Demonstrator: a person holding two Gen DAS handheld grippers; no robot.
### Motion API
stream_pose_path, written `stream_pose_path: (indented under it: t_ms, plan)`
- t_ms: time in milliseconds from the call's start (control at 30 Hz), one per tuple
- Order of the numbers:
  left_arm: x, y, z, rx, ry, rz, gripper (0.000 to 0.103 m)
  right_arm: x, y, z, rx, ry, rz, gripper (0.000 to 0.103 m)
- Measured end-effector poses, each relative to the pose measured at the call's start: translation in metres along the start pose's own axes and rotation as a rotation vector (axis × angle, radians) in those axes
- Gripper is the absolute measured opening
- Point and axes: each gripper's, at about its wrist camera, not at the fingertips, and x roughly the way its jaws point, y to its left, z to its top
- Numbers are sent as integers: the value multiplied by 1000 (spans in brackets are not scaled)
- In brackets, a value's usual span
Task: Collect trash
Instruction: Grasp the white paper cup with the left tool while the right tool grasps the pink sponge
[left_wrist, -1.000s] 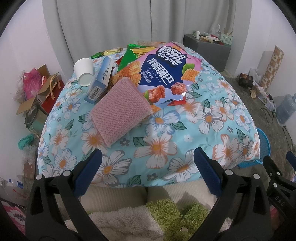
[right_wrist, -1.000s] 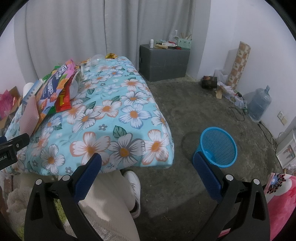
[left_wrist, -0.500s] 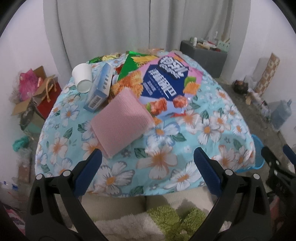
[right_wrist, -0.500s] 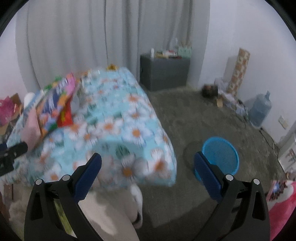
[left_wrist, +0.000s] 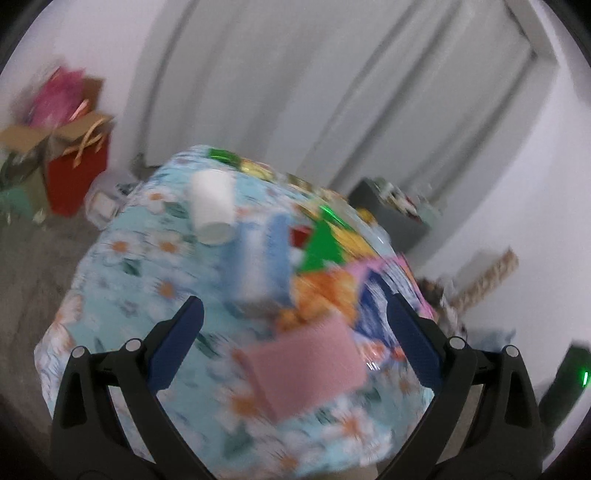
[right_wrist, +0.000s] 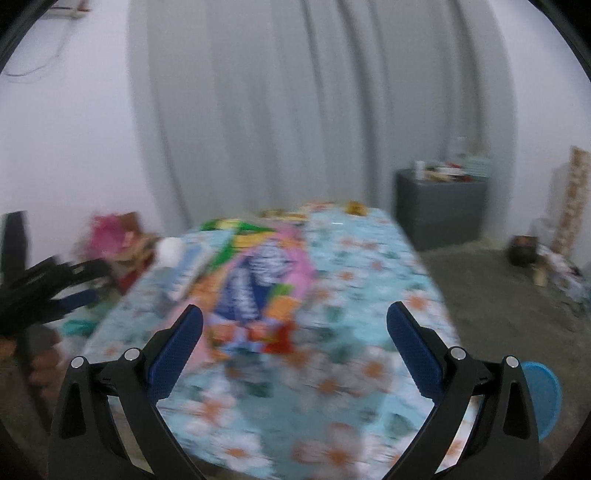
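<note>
Both views are motion-blurred. A table with a floral cloth (left_wrist: 122, 266) carries the trash: a tipped white paper cup (left_wrist: 212, 206), a blue-and-white carton (left_wrist: 258, 266), a green snack bag (left_wrist: 321, 247), a big blue-and-pink snack bag (right_wrist: 258, 280) and a pink cloth (left_wrist: 306, 365). My left gripper (left_wrist: 293, 339) is open above the table's near end, with the pink cloth and carton between its fingers' lines, nothing held. My right gripper (right_wrist: 293, 341) is open over the near edge, facing the big snack bag. The left gripper (right_wrist: 79, 295) also shows at the right wrist view's left.
A blue mesh bin (right_wrist: 543, 391) stands on the floor right of the table. A red gift bag (left_wrist: 75, 173) and cardboard boxes (left_wrist: 22, 136) sit left by the wall. A grey cabinet (right_wrist: 441, 206) stands behind, curtains beyond. A water-stained concrete floor lies right.
Both grippers rose and swung toward the table top; the left view turned left, the right view turned from the floor and bin onto the table. Both stayed open.
</note>
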Motion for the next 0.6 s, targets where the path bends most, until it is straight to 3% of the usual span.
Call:
stream_pose_path:
  t_ms: [167, 233, 433, 600]
  plan:
    - [27, 49, 37, -142, 23, 0, 94, 28, 31, -4, -42, 95, 164, 97]
    - [45, 61, 52, -162, 37, -6, 94, 41, 42, -5, -59, 137, 205, 91]
    - [106, 82, 73, -199, 122, -40, 94, 83, 59, -9, -69, 265, 234, 78]
    - [145, 87, 76, -181, 180, -3, 93, 118, 60, -12, -61, 361, 246, 71]
